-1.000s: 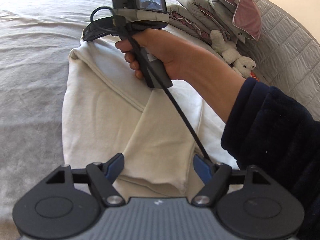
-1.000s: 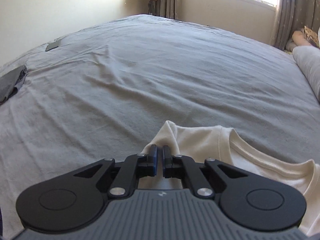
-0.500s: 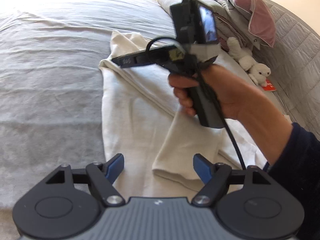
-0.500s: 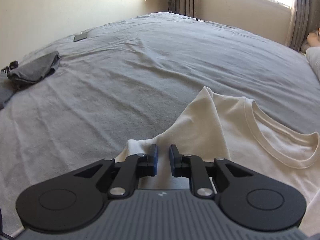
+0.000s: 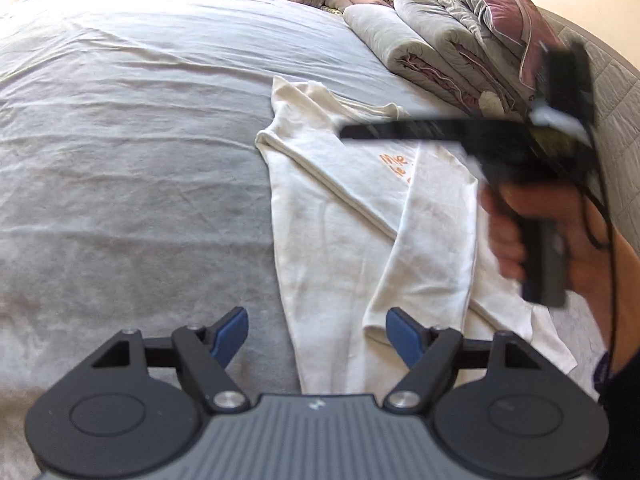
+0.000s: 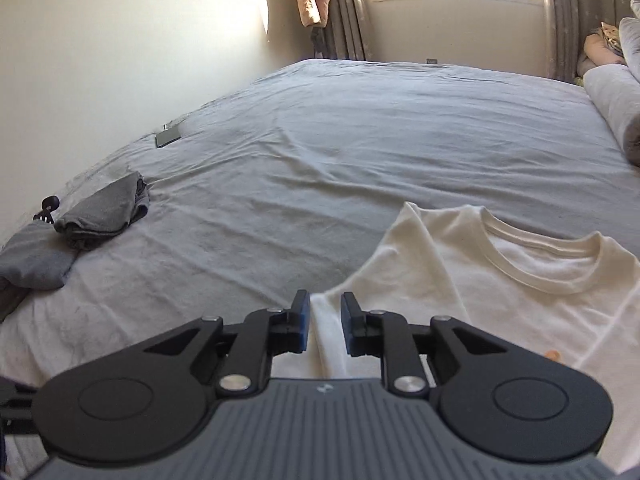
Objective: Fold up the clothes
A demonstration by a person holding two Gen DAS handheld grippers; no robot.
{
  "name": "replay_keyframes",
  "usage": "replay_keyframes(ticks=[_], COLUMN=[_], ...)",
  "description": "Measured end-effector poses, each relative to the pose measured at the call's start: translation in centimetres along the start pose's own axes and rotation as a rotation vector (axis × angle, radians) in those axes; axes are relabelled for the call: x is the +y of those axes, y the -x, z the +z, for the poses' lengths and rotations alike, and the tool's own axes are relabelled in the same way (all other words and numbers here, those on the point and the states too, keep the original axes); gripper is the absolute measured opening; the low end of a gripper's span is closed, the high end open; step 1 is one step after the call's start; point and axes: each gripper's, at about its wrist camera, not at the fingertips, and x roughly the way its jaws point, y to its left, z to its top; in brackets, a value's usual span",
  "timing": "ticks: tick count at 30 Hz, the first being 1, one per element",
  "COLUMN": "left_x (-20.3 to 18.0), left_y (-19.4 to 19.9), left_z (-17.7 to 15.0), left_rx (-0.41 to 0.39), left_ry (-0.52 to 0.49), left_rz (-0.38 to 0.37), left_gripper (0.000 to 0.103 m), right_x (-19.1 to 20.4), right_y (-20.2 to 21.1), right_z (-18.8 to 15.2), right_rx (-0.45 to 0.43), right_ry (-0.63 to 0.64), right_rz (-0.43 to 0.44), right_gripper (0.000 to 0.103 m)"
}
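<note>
Soft cream cotton t-shirt [image 5: 340,216], part-folded on wrinkled grey bed sheet [image 5: 132,140]. Left gripper [image 5: 316,330] jaws wide, empty; right gripper [image 6: 325,322] jaws opening, gripping nothing.

R gripper [image 5: 472,132] motion-blurred in L view, jaw gap unreadable there. Orange print [image 5: 396,164] on shirt [image 5: 340,216] partly covered by folded sleeve, illegible. Shirt cut off by frame edge, R view. Small flat obj [image 6: 167,137] at bed's far edge: too small to ID.

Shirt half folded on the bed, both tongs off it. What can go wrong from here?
1. The folded sleeve lies loose across the cream shirt; a careless regrasp could undo it.
2. The right tongs, opening, hang above the shirt's edge and may snag it.
3. The trailing cable could drag across the fabric.
</note>
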Motion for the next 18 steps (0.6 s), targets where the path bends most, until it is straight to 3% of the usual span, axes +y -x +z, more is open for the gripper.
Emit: replay_keyframes(ticks=[3, 6, 11, 14, 16, 18], left_x=[-0.3, -1.1, -2.1, -2.6, -2.8, -2.8], left_y=[0.3, 0.1, -1.0, -1.6, -1.8, -1.9], left_z=[-0.3, -0.6, -1.1, -1.2, -1.3, -1.3], left_rx=[-0.007, -0.004, 0.009, 0.01, 0.008, 0.006], left_ry=[-0.019, -0.049, -0.09, -0.126, -0.15, -0.145], left_rz=[-0.005, -0.001, 0.041, 0.079, 0.105, 0.107], left_gripper=[0.077, 0.077, 0.077, 0.077, 0.077, 0.077], right_x=[-0.6, -1.1, 0.5, 2.8, 4.0, 4.9], right_y=[2.9, 6.0, 8.5, 8.8, 9.1, 8.8], right_z=[-3.0, -7.0, -11.8, -11.5, -11.4, -11.8], right_rx=[0.09, 0.149, 0.113, 0.087, 0.067, 0.106], right_ry=[0.001, -0.054, 0.0, 0.122, 0.164, 0.19], right_rz=[-0.067, -0.076, -0.085, -0.102, -0.049, -0.021], right_gripper=[0.022, 0.023, 0.031, 0.033, 0.033, 0.033])
